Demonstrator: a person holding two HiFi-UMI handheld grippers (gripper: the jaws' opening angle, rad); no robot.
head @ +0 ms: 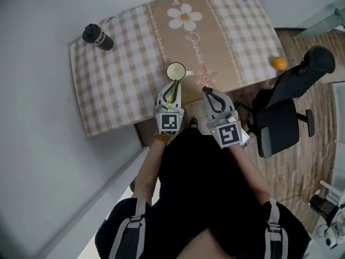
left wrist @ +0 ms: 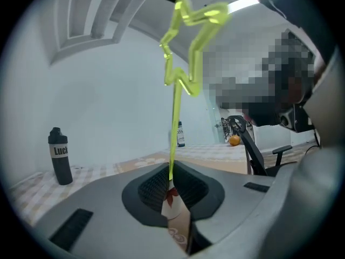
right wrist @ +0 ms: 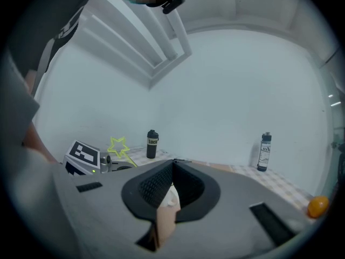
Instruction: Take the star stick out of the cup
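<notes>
**Head view.** The left tongs (head: 171, 90) pinch the star stick (head: 171, 97). The cup (head: 176, 71) stands on the table (head: 118, 80) just ahead of their tips. The right tongs (head: 210, 93) hover just to the right of the left pair. A dark bottle (head: 97, 36) stands well off to the left, and an orange (head: 279, 63) lies well off to the right, beyond an office chair (head: 283, 120).

**Left gripper view.** The 2 jaws are pressed onto the stick's lower end. The shaft (left wrist: 175, 123) rises from them with the star at its top. No cup wall surrounds the shaft, so the stick is judged clear of the cup and the lift-out step is at or near its end. The next move calls for an unbroken pinch while carrying the stick away from the rim, because a thin shaft may pivot.

**Right gripper view.** The 2 jaws are pressed together with nothing between them.

**Surface and room.** The table carries a checked cloth with 1 tan flower-print runner. The walls are white and the floor is wood.
</notes>
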